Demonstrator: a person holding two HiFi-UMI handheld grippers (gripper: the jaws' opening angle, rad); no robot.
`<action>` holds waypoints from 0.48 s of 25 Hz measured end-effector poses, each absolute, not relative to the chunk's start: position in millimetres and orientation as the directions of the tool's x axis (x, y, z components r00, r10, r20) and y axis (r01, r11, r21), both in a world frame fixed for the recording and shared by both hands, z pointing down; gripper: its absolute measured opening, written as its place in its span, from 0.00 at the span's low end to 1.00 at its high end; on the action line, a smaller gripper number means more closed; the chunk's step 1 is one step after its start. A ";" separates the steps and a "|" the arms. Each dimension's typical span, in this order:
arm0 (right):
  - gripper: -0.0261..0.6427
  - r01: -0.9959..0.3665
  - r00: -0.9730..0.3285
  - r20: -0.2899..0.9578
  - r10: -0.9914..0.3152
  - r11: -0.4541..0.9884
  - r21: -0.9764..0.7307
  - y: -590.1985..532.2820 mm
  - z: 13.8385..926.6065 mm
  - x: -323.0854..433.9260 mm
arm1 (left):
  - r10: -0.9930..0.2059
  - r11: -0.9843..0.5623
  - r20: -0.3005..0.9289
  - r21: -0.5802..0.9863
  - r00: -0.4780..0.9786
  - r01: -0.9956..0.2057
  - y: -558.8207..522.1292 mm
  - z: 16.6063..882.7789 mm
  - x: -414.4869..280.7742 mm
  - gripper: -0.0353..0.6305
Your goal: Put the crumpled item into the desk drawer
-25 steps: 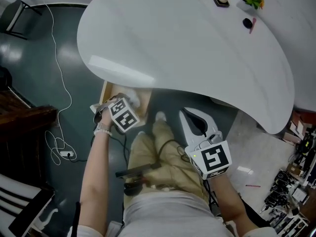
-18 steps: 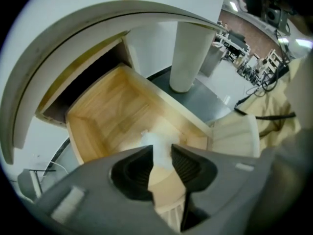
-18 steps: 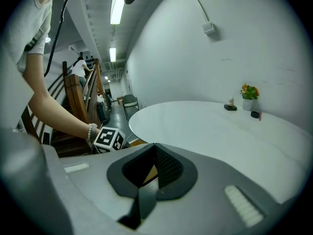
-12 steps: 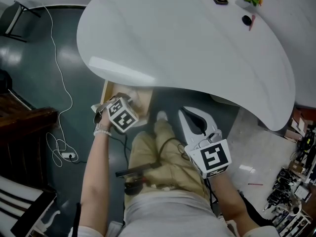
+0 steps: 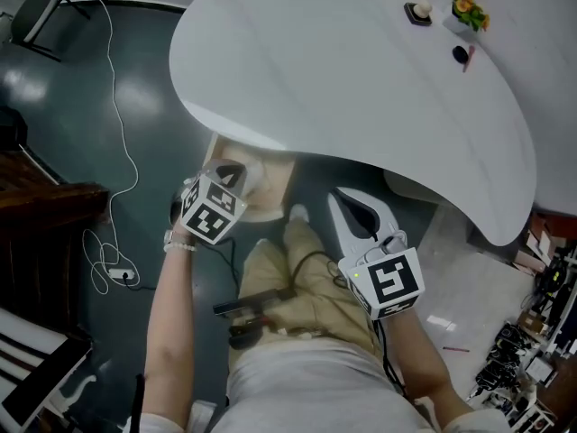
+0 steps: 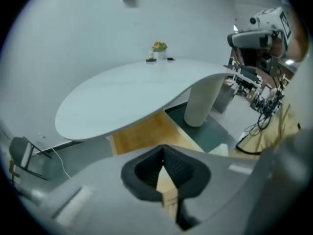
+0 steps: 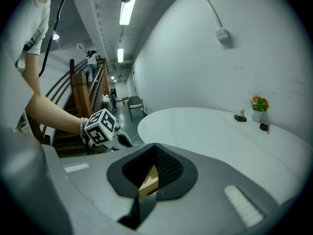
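Under the left edge of the white oval desk (image 5: pixel 361 79) a wooden drawer (image 5: pixel 270 207) stands pulled out. A pale lump (image 5: pixel 255 171) lies in it, beside my left gripper (image 5: pixel 233 171); I cannot tell for sure that it is the crumpled item. In the left gripper view the left gripper (image 6: pixel 163 151) is shut and empty, with the drawer's bare wood (image 6: pixel 142 131) beyond its tips. My right gripper (image 5: pixel 361 215) hangs over the person's lap, below the desk's edge. In its own view the right gripper (image 7: pixel 154 148) is shut with nothing held.
A small flower pot (image 5: pixel 469 9), a dark object (image 5: pixel 462 55) and a little figure (image 5: pixel 417 12) sit at the desk's far right. The desk's round pedestal (image 6: pixel 201 102) stands right of the drawer. A cable (image 5: pixel 113 106) trails over the dark floor; a chair (image 5: pixel 41 12) is far left.
The left gripper has drawn back a little to the left from the drawer. The right gripper has stayed in place. The head view has shifted slightly.
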State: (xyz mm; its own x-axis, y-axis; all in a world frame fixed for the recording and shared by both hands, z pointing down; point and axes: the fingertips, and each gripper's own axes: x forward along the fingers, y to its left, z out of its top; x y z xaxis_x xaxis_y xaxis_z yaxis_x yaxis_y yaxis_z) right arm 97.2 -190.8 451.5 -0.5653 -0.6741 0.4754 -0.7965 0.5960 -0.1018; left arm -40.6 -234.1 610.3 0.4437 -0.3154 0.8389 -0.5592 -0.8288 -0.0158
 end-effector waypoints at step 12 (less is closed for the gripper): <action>0.05 -0.783 -0.581 0.437 -0.687 0.619 -0.066 -190.3 409.3 71.6 | -0.545 -0.710 0.639 -0.007 0.543 -0.704 -231.3 491.0 -68.0 0.05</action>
